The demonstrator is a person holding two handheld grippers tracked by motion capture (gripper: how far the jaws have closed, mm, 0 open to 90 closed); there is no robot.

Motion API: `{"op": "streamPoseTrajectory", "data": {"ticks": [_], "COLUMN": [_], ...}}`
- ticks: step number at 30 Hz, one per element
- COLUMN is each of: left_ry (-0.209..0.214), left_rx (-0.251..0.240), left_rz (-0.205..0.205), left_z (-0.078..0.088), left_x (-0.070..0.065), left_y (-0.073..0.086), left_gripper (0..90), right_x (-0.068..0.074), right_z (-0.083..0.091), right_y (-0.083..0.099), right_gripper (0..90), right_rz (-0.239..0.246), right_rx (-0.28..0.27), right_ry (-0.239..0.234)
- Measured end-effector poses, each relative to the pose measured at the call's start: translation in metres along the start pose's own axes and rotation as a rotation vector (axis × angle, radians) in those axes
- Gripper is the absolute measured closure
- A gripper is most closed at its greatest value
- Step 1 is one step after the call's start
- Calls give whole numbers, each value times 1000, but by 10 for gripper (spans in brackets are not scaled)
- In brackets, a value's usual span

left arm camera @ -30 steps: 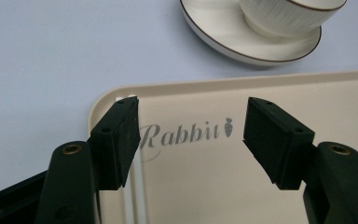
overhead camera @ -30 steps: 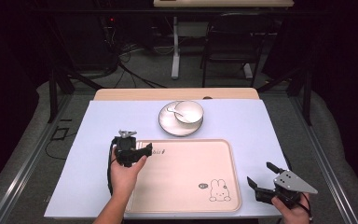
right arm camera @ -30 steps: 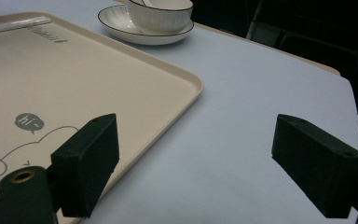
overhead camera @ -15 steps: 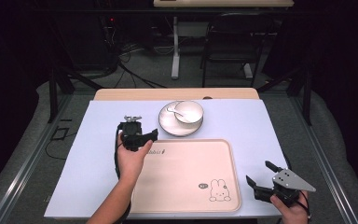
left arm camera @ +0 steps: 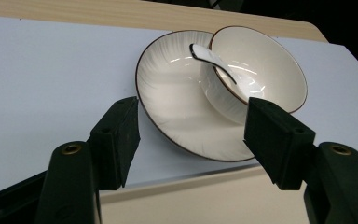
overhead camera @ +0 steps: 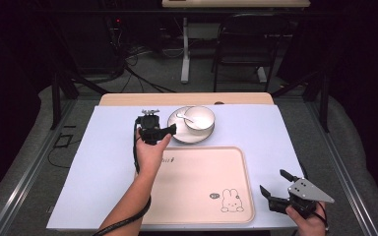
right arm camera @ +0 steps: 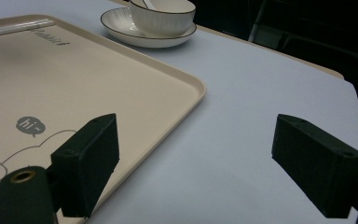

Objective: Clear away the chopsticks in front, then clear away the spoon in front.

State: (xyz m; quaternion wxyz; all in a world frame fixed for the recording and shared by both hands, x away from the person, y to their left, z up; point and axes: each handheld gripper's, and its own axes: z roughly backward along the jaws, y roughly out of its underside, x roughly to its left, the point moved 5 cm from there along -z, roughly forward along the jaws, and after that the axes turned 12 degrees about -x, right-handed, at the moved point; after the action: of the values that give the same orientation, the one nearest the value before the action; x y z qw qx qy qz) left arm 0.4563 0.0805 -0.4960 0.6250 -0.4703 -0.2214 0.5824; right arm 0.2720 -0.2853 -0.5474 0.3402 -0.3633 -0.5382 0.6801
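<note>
Your left gripper (overhead camera: 170,131), jaws apart, hovers just beside the glossy ribbed white plate (left arm camera: 177,100) holding a round bowl (left arm camera: 261,70) and spoon (left arm camera: 212,57); your right gripper (overhead camera: 272,188) is spread wide beside the smooth beige tray (overhead camera: 202,177).

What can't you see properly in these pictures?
- Whether anything lies in the bowl under the spoon: too small in the high view; its near wall hides the inside in the right gripper view.
- The words printed on the tray: too small in the high view, cut off in the right gripper view.
- The plate near edge: the left gripper right-hand jaw covers part in its own view.
</note>
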Motion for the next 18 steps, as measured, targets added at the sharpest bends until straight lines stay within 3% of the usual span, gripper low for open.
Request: {"op": "streamPoseTrajectory", "data": {"ticks": [10,18], "left_ry": [20,14], "left_rx": [-3,6], "left_rz": [31,38], "left_z": [-16,-31], "left_x": [-9,-15], "left_y": [-12,-16], "left_gripper": [355,355], "right_x": [-1,-1], "right_z": [0,-1], "right_y": [0,0], "right_gripper": [144,144], "right_rz": [-7,-6], "right_rx": [0,-1], "right_ry": [4,2]}}
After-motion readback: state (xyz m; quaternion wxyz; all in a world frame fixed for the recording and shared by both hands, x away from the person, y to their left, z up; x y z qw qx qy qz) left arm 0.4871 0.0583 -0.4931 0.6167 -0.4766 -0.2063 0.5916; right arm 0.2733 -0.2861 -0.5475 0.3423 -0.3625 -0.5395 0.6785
